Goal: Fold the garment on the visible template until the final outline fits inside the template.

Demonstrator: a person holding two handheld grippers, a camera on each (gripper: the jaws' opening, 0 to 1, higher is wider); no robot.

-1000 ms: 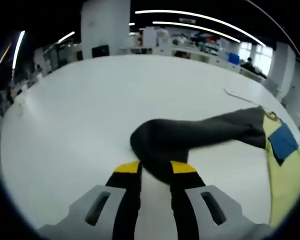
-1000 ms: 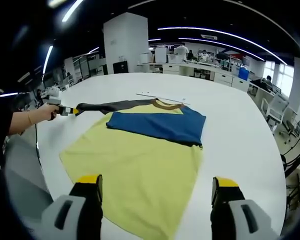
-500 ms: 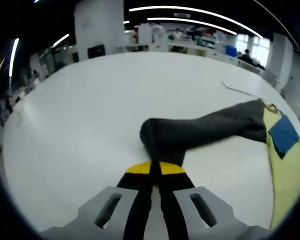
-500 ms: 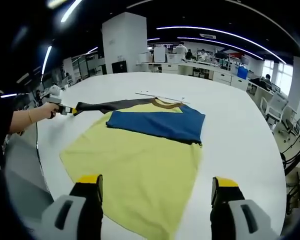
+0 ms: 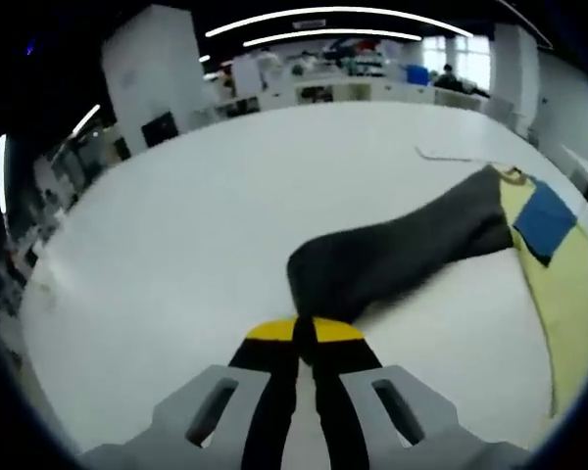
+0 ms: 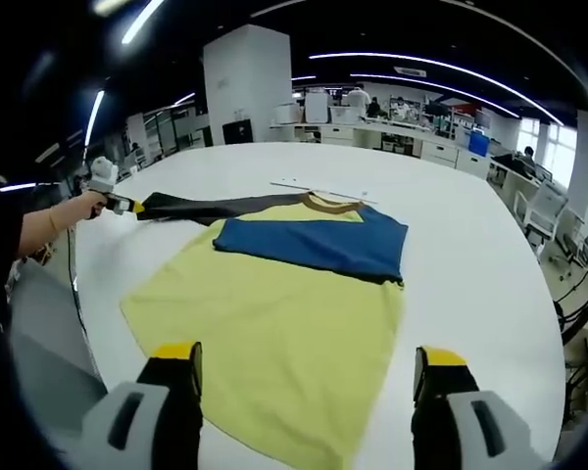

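Note:
A yellow garment (image 6: 274, 333) lies flat on the white table, with a blue part (image 6: 314, 243) folded across its upper half and a brown collar (image 6: 323, 203) beyond. Its dark grey sleeve (image 6: 211, 208) stretches out to the left. My left gripper (image 5: 299, 331) is shut on the end of that sleeve (image 5: 392, 259); the left gripper (image 6: 125, 206) also appears in the right gripper view, held in a person's hand (image 6: 78, 211). The yellow body (image 5: 568, 294) and the blue part (image 5: 547, 217) lie at the right. My right gripper (image 6: 306, 357) stands open above the garment's near hem.
A thin pale strip (image 6: 318, 189) lies on the table (image 6: 470, 245) just beyond the collar, and the same strip (image 5: 451, 157) appears in the left gripper view. The table's edge (image 6: 78, 323) runs along the left. Desks and chairs stand in the office behind.
My left gripper's jaws went from open to shut on the sleeve end, then drew it outward, so the sleeve lies straighter. The right gripper has stayed put.

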